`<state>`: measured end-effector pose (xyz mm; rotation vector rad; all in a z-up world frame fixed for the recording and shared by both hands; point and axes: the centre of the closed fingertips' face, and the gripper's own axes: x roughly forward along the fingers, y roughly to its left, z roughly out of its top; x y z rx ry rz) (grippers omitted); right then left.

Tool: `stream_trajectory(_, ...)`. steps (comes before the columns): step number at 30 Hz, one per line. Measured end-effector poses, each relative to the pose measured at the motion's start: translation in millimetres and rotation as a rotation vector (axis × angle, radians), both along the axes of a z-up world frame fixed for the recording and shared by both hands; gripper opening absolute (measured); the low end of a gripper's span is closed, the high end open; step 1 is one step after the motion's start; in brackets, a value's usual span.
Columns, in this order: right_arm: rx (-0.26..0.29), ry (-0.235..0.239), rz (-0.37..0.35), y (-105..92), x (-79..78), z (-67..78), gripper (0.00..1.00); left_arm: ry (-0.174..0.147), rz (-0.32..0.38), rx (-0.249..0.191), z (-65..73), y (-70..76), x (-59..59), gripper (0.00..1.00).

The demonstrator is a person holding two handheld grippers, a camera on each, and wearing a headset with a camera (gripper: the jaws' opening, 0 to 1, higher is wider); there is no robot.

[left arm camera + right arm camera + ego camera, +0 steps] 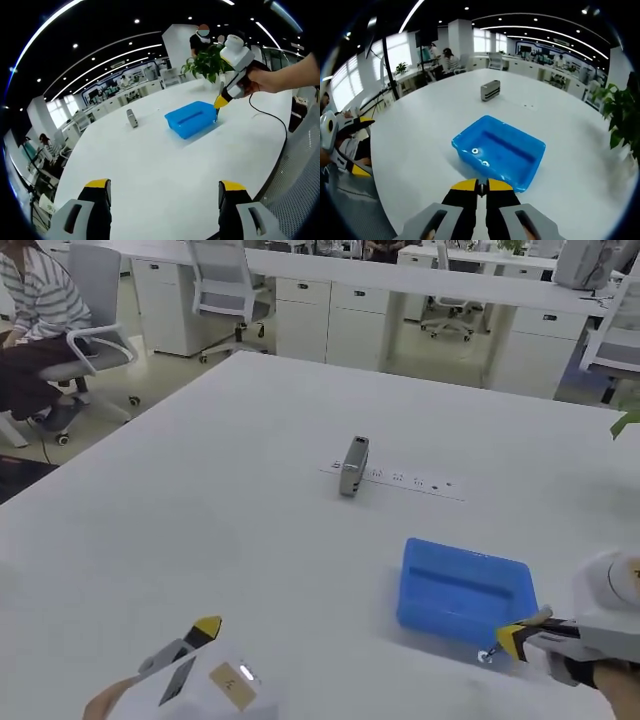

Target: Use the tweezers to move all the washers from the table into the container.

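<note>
Left gripper (165, 185) is hovering low over the near edge of the white table (200, 520), jaws wide apart, nothing in them. Right gripper (515, 637) is squeezing its yellow-tipped jaws together on the tweezers (480, 189), which are pointing down at the near wall of the blue container (532, 165). Tweezer tips are sitting just outside that wall, close to the table. Can't tell if they're holding a washer. Two washers are lying inside the container on its floor: one (475, 150) near the left corner, the other (484, 163) just beside it. A small grey box (353, 465) is standing further back mid-table, next to a flush socket strip (410, 480), well apart from the container.
</note>
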<state>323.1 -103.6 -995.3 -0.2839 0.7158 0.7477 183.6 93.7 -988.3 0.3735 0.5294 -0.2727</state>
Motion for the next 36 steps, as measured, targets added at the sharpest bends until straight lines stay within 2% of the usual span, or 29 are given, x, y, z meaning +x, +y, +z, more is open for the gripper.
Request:
stream_trajectory(3, 0.007, -0.02, 0.0, -0.4, 4.7, 6.9, 0.01, -0.001, -0.013, -0.021, 0.8, -4.0, -0.3, 0.92)
stream_trajectory(9, 0.027, -0.051, -0.009, 0.8, 14.8, 19.5, 0.01, -0.002, -0.014, -0.025, 1.0, -4.5, -0.1, 0.93)
stream_trajectory(11, 0.025, -0.06, -0.008, 2.0, 18.3, 22.5, 0.01, 0.006, -0.013, -0.021, -0.6, -4.0, -0.5, 0.93)
stream_trajectory(20, 0.009, -0.079, -0.005, 6.4, 31.4, 23.2, 0.01, 0.02, -0.016, -0.01, -4.0, -3.7, -0.9, 0.93)
stream_trajectory(24, -0.003, -0.082, -0.014, 7.5, 38.5, 17.1, 0.01, 0.026, -0.017, -0.009, -5.3, -3.9, -1.1, 0.93)
stream_trajectory(29, -0.017, -0.058, -0.039, 6.8, 48.6, 2.0, 0.01, 0.04, -0.023, -0.003, -8.1, -5.0, -2.2, 0.92)
stream_trajectory(31, -0.033, -0.043, -0.038, 6.9, 56.3, -10.6, 0.01, 0.046, -0.023, -0.003, -9.0, -5.2, -2.4, 0.92)
stream_trajectory(33, -0.057, -0.017, -0.021, 7.7, 55.8, -20.8, 0.02, 0.05, -0.02, -0.001, -9.9, -4.4, -2.2, 0.92)
stream_trajectory(36, -0.101, -0.002, 0.012, 7.3, 58.3, -33.8, 0.02, 0.051, -0.018, -0.002, -9.9, -4.0, -2.0, 0.92)
